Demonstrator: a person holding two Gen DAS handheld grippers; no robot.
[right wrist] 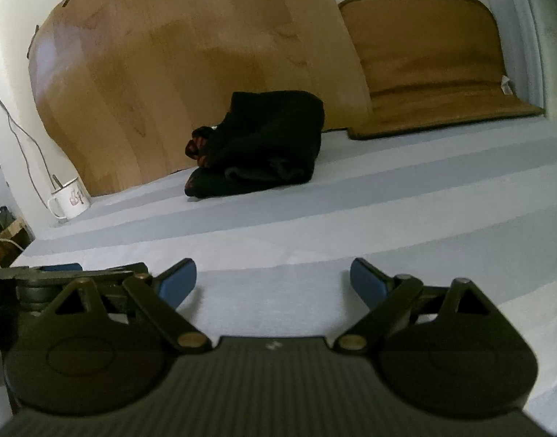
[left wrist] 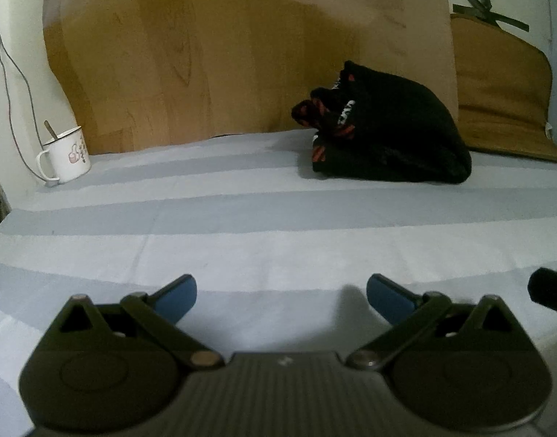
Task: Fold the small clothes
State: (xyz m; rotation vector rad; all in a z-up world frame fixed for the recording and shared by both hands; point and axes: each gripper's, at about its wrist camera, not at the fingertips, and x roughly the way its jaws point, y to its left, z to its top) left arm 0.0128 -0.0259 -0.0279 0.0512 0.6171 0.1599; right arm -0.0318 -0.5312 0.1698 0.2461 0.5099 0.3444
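Left gripper (left wrist: 281,296) – jaws spread wide, nothing between them, low over the striped sheet (left wrist: 242,247). Right gripper (right wrist: 273,284) – likewise spread and empty, just beside the left. Farther back, well apart from both, the black garment (left wrist: 391,138) lies bundled on the sheet against the wooden board (left wrist: 223,54). A white mug (left wrist: 65,154) stands at far left; a brown cushion (right wrist: 431,73) leans at far right.

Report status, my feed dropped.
Left gripper open, right gripper open, both empty. Black garment bundled by wooden board. Path clear.
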